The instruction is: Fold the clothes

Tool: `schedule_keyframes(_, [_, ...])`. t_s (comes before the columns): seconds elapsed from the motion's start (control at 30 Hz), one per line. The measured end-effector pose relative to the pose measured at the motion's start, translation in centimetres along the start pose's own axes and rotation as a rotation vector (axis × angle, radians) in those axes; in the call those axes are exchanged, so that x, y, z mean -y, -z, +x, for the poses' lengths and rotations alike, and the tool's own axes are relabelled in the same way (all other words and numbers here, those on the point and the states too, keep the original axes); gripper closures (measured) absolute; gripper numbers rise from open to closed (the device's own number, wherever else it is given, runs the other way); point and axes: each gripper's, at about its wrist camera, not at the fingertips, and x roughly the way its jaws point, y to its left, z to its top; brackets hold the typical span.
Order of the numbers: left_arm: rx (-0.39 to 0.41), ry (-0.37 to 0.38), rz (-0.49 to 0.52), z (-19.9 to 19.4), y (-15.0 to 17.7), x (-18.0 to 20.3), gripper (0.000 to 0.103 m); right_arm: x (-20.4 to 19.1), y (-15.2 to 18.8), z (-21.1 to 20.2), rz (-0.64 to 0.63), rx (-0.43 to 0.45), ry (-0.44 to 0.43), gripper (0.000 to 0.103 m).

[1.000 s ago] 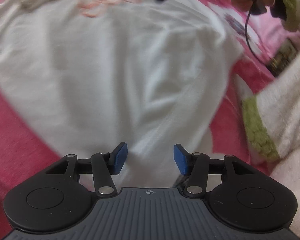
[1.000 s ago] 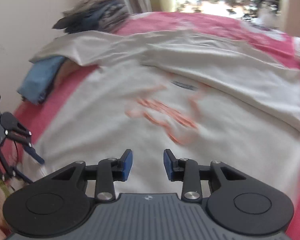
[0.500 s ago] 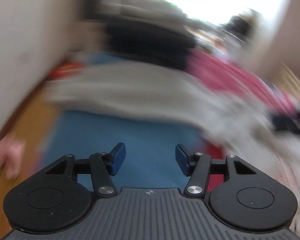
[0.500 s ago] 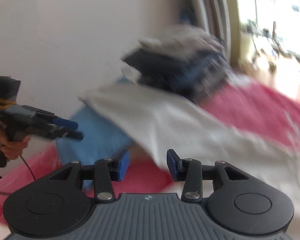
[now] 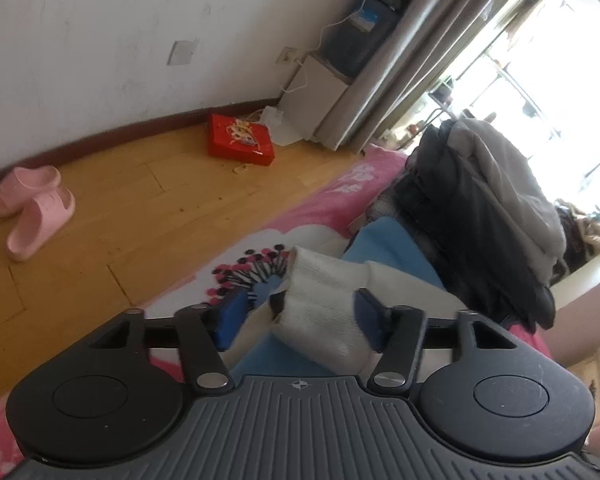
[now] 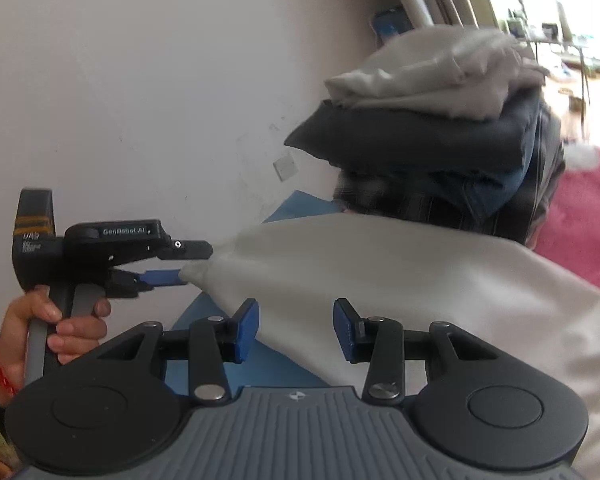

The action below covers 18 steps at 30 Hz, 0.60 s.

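On the far left of the left wrist view a pair of pink slippers (image 5: 32, 208) sits on the wooden floor (image 5: 112, 216) near the wall, and a red box (image 5: 240, 142) lies further along by the skirting. Lower down, the left gripper (image 5: 296, 318) has its jaws spread wide, with the ribbed cuff (image 5: 319, 312) of the white garment (image 6: 399, 280) lying between the blue pads and against the right one, not pinched. Beneath the cuff is a blue garment (image 5: 387, 248) on the pink patterned bedspread (image 5: 331, 196), and to the right rises a pile of dark and grey clothes (image 5: 479, 208) before the bright window. In the right wrist view a hand (image 6: 40, 328) grips the left tool's handle at the left, its tips at the sleeve end. The right gripper (image 6: 296, 330) is released, its pads apart above the white fabric, holding nothing.
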Motion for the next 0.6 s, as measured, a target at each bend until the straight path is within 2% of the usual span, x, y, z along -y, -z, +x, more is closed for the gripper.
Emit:
schedule_keyframes(0.07, [0.003, 0.004, 0.008, -0.2, 0.2, -0.1, 0.071, 0.5, 0.1, 0.0, 0.03, 0.008, -0.005, 0.06])
schedule_keyframes(0.13, [0.027, -0.005, 0.005, -0.4, 0.0, 0.0, 0.089, 1.1, 0.1, 0.0, 0.059, 0.017, -0.011, 0.06])
schedule_keyframes(0.2, [0.059, -0.014, 0.003, -0.5, -0.2, 0.1, 0.097, 1.6, 0.2, 0.1, 0.089, 0.025, -0.016, 0.06])
schedule_keyframes(0.27, [0.089, -0.01, 0.003, -0.9, -0.4, 0.5, 0.101, 2.4, 0.4, -0.4, 0.119, 0.036, -0.02, 0.06])
schedule_keyframes(0.4, [0.172, 0.041, 0.066, -2.9, -0.3, 3.1, 0.102, 4.0, 0.5, -3.0, 0.158, 0.07, -0.024, 0.06])
schedule_keyframes(0.5, [0.197, 0.128, 0.11, -4.7, 0.1, 6.2, 0.102, 5.4, 0.6, -6.0, 0.169, 0.101, -0.03, 0.06])
schedule_keyframes(0.6, [0.206, 0.236, 0.187, -6.4, 1.0, 10.5, 0.102, 6.6, 0.9, -10.4, 0.13, 0.116, 0.01, 0.06])
